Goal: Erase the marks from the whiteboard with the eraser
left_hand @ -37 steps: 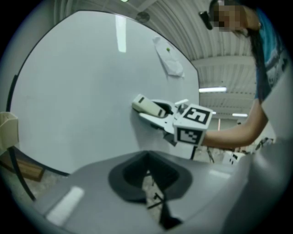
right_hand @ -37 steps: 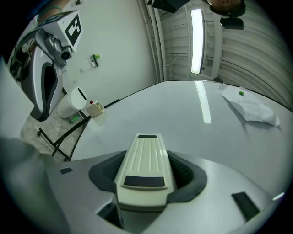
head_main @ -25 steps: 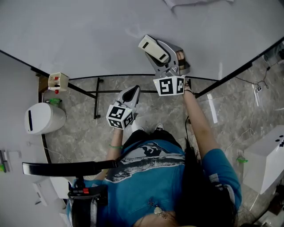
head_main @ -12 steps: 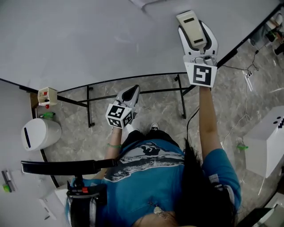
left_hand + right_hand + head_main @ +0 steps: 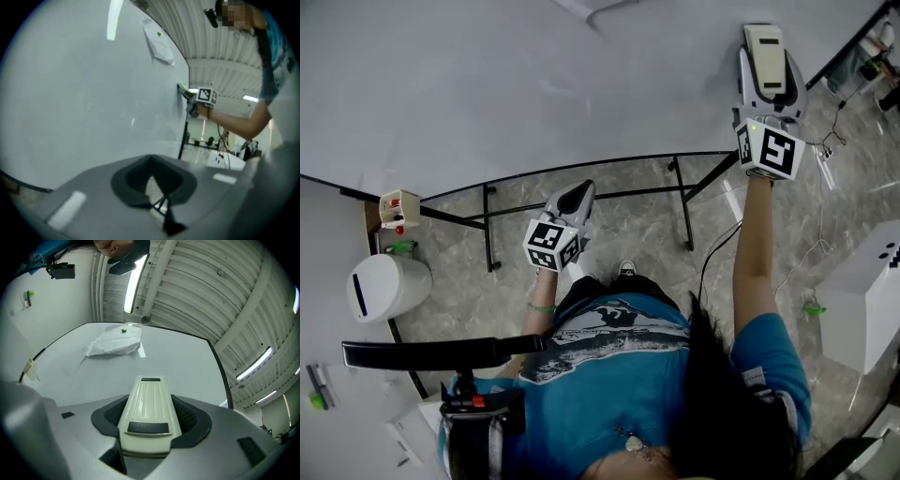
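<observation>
No words or numbers can be read anywhere, and the square marks [image 5: 778, 152] on the right gripper [image 5: 766, 52] and the left gripper [image 5: 577, 194] are only black-and-white patterns.

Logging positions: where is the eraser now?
In the head view's upper right, the eraser sits clamped in the right tongs, against the whiteboard near its right edge.

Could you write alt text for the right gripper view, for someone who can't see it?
A cream eraser sits clamped between the dark jaws of the right gripper, seen from just behind, with the whiteboard spreading out beyond it. Farther along the board a crumpled sheet of paper hangs under a small green dot.
</observation>
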### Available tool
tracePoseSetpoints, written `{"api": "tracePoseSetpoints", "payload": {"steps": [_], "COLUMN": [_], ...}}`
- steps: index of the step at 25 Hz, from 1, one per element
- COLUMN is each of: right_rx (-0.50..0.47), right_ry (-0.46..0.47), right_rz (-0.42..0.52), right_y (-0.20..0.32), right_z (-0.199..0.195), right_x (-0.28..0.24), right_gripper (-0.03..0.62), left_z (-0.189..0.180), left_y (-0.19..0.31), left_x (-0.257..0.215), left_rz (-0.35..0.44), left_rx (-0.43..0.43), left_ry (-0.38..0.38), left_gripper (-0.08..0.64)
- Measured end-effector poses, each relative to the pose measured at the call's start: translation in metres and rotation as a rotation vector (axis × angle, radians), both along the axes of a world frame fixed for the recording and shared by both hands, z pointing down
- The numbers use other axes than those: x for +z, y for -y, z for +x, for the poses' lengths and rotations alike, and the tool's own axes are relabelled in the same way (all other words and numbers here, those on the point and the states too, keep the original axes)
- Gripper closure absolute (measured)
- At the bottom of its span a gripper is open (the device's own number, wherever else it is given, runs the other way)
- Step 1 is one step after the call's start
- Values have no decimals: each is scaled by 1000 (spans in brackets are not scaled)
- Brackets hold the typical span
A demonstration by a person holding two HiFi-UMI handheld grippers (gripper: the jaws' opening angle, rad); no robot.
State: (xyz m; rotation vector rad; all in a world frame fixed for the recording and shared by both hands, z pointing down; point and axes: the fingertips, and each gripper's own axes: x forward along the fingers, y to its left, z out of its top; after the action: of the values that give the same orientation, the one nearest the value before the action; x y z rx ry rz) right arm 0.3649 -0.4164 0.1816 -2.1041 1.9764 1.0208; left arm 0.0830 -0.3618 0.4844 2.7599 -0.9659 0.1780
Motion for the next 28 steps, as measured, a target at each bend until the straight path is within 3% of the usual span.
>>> {"api": "tracePoseSetpoints", "payload": {"steps": [13,21,25,28], "right_rx": [-40,-115,-193,-233], "right_ry": [105,21,-58,-144], "right_rz": [18,11,33,-13], "right_y": [4,20,31,38], "right_z": [-13,-87,-142,-187], "right_x": [10,31,44,61], "right_gripper": [330,330,330,330], "left_z": [-6,-22,-34,-44], "left_y": [-1,2,7,8], "left_x": [6,12,15,15], "left_rz": [-9,-16,-17,-16], "left_rx": [-11,-50,-84,-111], "left_ry": [3,4,5,8], "left_gripper": [555,555,555,555]}}
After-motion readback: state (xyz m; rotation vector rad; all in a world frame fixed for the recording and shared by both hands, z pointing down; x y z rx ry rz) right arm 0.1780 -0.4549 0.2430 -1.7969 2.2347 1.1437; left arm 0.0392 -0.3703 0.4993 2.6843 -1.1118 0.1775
